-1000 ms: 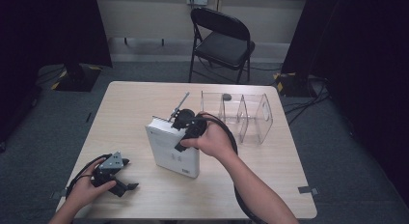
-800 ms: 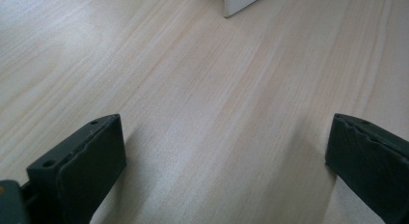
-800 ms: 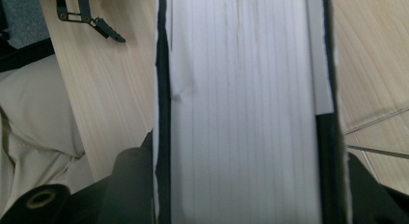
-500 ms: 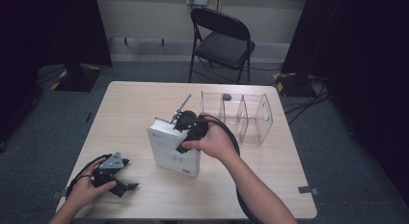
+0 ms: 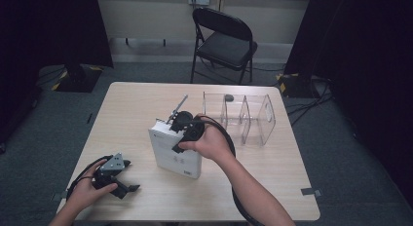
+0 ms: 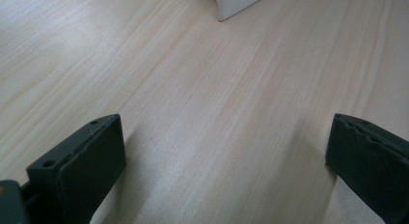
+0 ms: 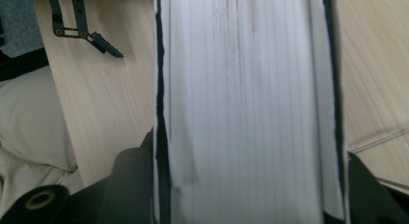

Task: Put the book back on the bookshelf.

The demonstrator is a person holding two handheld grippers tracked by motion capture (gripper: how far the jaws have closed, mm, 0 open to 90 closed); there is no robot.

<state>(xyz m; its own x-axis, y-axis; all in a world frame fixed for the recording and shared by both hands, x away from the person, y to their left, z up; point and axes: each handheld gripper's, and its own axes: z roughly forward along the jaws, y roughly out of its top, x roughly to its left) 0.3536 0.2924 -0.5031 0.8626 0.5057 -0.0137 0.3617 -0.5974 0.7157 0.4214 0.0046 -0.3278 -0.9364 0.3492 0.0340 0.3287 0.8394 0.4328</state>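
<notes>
A thick white book [image 5: 175,155] stands on edge near the middle of the wooden table [image 5: 131,104]. My right gripper [image 5: 181,124] is shut on its top. In the right gripper view the book's page edges [image 7: 246,103] run between the two black fingers [image 7: 130,185], one jaw on each cover. At the table's front left my left gripper [image 5: 124,181] rests open in a hand. In the left gripper view its fingers [image 6: 87,171] stand wide apart over bare wood, around the gripper's midpoint [image 6: 224,156]. A corner of the book [image 6: 236,2] shows far ahead.
A clear acrylic divider box [image 5: 243,116] with several compartments stands just right of the book. A small dark object [image 5: 228,97] lies at its far side. A black folding chair [image 5: 221,41] stands beyond the table. The left gripper [image 7: 79,26] is seen past the book.
The book and my right gripper have shifted very slightly to the right. The left gripper has stayed where it was.
</notes>
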